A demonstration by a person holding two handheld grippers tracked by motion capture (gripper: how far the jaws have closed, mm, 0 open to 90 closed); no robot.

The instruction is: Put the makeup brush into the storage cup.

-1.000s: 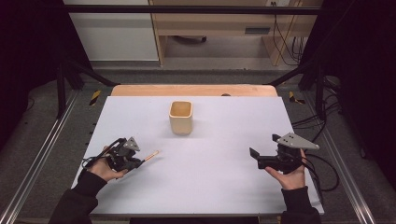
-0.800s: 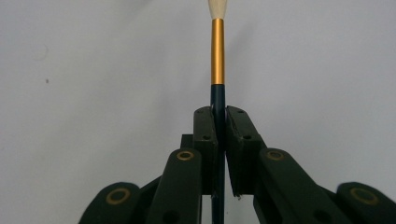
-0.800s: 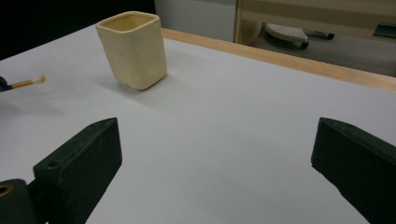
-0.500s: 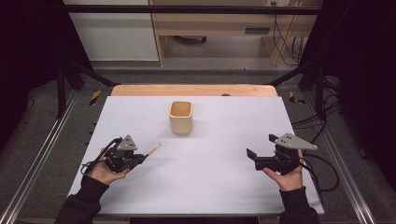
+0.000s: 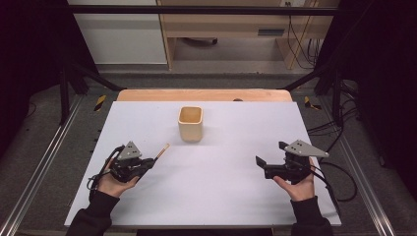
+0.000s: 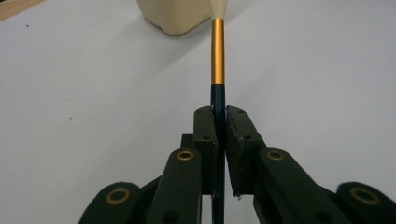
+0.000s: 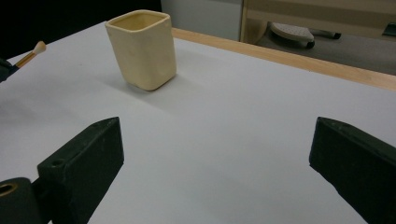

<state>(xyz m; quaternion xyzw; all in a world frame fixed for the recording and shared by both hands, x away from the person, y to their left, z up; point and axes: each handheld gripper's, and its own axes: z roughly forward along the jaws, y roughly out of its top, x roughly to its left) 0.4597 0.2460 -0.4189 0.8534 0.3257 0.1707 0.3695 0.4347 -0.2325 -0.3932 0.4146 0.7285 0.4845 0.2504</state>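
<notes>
A cream square cup [image 5: 191, 123] stands upright at the middle back of the white table [image 5: 221, 196]. My left gripper [image 5: 149, 162] is at the front left, shut on a paintbrush [image 5: 161, 150] with a dark blue handle, a gold ferrule and pale bristles. In the left gripper view the brush [image 6: 217, 51] runs straight out from between the jaws [image 6: 220, 114], and its tip points at the cup [image 6: 175, 16]. My right gripper [image 5: 271, 153] is held at the front right, open and holding nothing. Its view shows the cup [image 7: 142, 49], the brush tip [image 7: 30, 53] at far left and the wide-apart jaws [image 7: 219, 140].
A wooden strip [image 5: 204, 95] borders the table's far edge. Metal rails [image 5: 44, 162] run along both sides, and cables [image 5: 339, 172] trail at the right. White tabletop lies between the two grippers and in front of the cup.
My left gripper has swung the brush tip a little farther away and toward the cup. The right gripper has shifted slightly left and stayed open.
</notes>
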